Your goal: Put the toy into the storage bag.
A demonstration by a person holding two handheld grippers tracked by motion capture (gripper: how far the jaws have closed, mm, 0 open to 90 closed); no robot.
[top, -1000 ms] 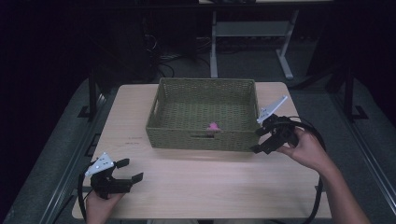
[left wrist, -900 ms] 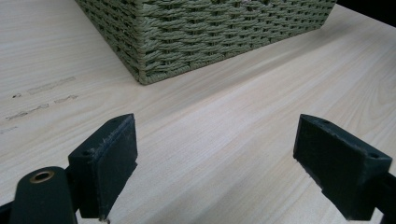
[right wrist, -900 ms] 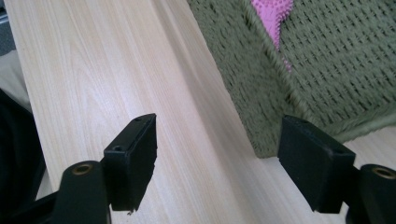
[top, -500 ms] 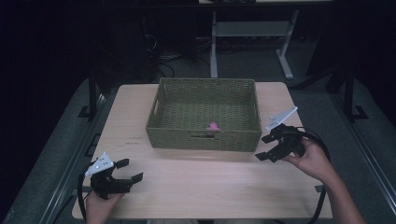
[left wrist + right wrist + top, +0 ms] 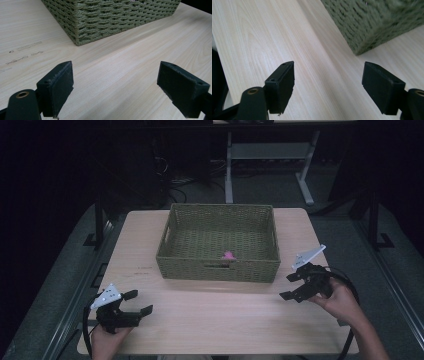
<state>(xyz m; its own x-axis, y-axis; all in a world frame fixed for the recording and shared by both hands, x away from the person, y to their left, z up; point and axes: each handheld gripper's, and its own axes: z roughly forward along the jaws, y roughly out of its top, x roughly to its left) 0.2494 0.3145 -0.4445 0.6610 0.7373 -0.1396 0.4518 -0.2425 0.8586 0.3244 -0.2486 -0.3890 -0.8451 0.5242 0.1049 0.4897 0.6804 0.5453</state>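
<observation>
I have two grippers, both with jaws spread apart and holding nothing: my left gripper [image 5: 134,303] low at 7 o'clock on the desk [image 5: 220,320], my right gripper [image 5: 293,286] at 4 o'clock. One woven basket [image 5: 218,265] sits between them toward 12 o'clock, with one small pink thing [image 5: 228,255] inside it.

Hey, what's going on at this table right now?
A person sits at a wooden table with a two-jaw gripper in each hand. Both the left gripper and the right gripper are open and hold nothing, resting near the table's front corners. Between them stands a green woven basket with a small pink object inside. Neither gripper touches the basket.
</observation>
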